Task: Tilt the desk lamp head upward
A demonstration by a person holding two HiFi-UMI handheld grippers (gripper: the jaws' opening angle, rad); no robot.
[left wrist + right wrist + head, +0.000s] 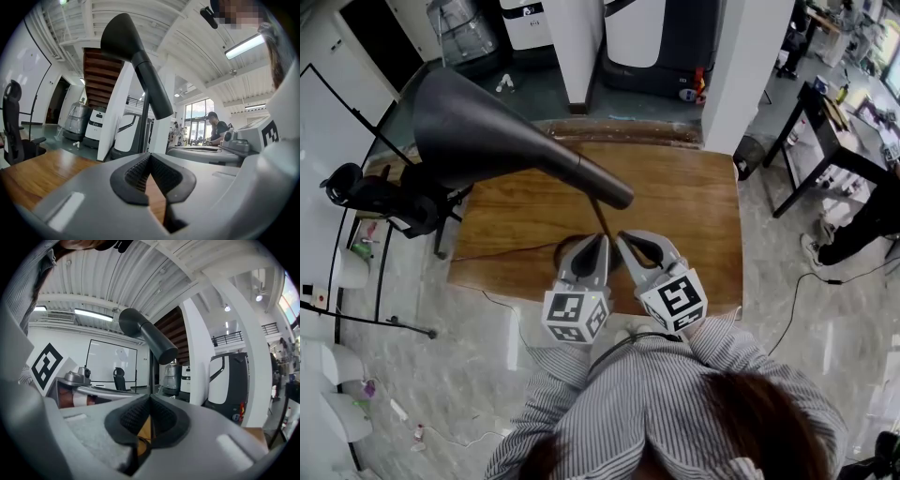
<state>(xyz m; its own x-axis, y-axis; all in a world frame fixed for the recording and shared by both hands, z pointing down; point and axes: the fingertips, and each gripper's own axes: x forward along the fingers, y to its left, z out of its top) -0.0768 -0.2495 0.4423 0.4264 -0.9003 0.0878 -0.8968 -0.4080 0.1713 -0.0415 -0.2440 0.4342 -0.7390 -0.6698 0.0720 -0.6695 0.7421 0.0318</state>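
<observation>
The desk lamp's black cone head (487, 131) hangs over the left part of the wooden table (694, 216), its wide mouth to the upper left. A thin stem (602, 220) runs down from it to a dark round base (565, 249), half hidden behind my left gripper. Both grippers lie side by side at the table's front edge, pointing level at the stem. My left gripper (602, 240) is shut on nothing, and my right gripper (621, 236) is likewise shut and empty. The lamp head (136, 61) rises above the left gripper (150, 155). It also towers over the right gripper (150, 397) as a dark cone (147, 333).
A black office chair (375, 197) stands at the table's left end. A white pillar (741, 66) rises behind the table. A black desk (825, 141) and a seated person (862, 225) are at the right. A cable (806, 291) trails over the floor.
</observation>
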